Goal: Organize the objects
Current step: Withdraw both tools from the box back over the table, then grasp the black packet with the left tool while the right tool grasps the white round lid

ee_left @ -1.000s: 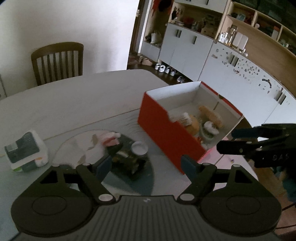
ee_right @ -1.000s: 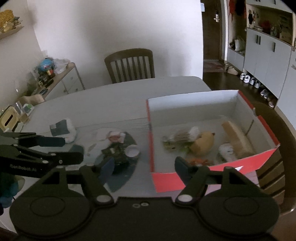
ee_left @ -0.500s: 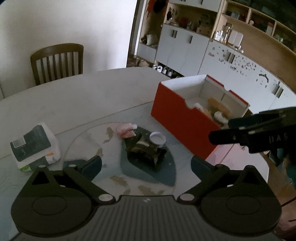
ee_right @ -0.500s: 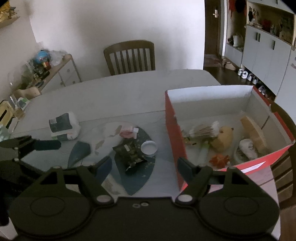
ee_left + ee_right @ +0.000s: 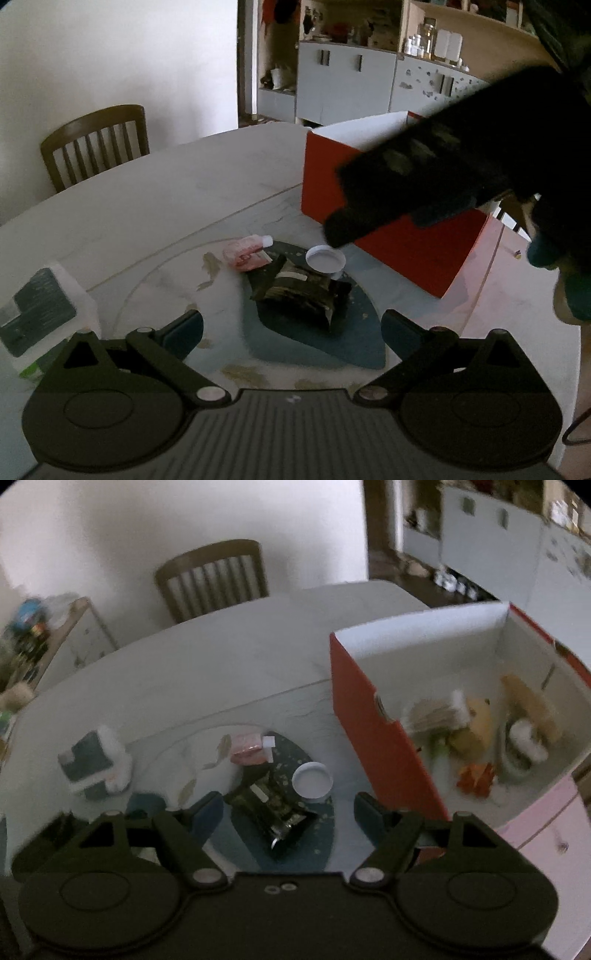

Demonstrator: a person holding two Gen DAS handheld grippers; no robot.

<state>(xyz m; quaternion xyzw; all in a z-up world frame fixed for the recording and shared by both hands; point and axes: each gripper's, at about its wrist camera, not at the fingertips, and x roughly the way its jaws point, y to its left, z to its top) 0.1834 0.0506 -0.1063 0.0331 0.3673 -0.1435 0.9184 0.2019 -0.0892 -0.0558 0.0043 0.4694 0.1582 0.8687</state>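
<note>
A dark snack packet (image 5: 301, 293) (image 5: 275, 808) lies on a blue patch of the glass table mat. A white round lid (image 5: 325, 258) (image 5: 312, 779) and a small pink bottle (image 5: 245, 251) (image 5: 249, 747) lie just beyond it. A red box (image 5: 388, 229) (image 5: 373, 720) stands to the right and holds several items. My left gripper (image 5: 291, 328) is open and empty, just short of the packet. My right gripper (image 5: 288, 808) is open and empty over the packet; in the left wrist view its body fills the upper right, and its fingertips (image 5: 334, 230) reach over the lid.
A white and grey tissue pack (image 5: 37, 317) (image 5: 94, 764) lies at the left of the table (image 5: 166, 192). A wooden chair (image 5: 94, 142) (image 5: 214, 578) stands behind the table. Cabinets and shelves (image 5: 351, 85) line the far right wall.
My right gripper has swung left from the box to over the packet and lid. It now blocks much of the box in the left wrist view. The left gripper moved in slightly.
</note>
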